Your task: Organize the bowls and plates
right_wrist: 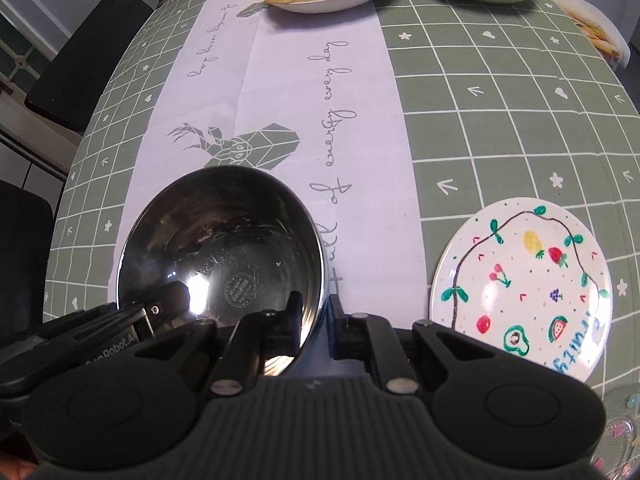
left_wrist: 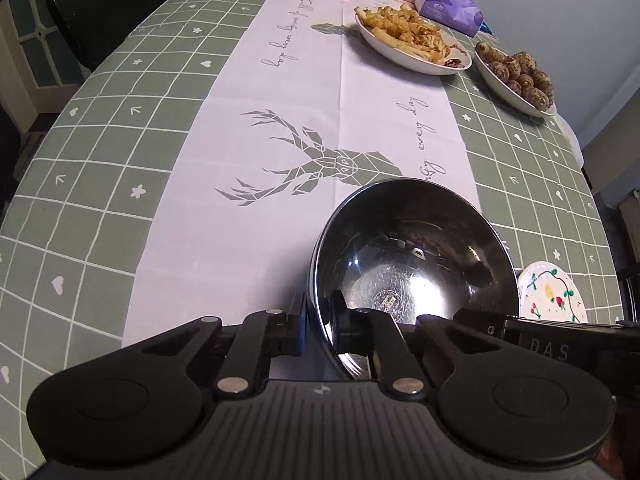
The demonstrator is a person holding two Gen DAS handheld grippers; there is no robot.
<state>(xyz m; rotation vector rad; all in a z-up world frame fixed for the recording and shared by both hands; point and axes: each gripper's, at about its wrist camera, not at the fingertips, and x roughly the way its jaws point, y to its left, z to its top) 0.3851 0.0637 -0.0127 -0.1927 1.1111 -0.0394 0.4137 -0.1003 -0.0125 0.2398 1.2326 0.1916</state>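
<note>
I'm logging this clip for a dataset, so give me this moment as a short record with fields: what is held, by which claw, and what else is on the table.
held item: steel bowl, empty, shiny inside
left claw: shut on the bowl's rim, one finger inside, one outside
right claw: shut on the rim at the bowl's opposite side
beside bowl: fruit-painted plate, flat on the cloth, apart from the bowl
far end: dish of fried food; dish of brown rolls
surface: green checked tablecloth with a white deer-print centre strip
</note>
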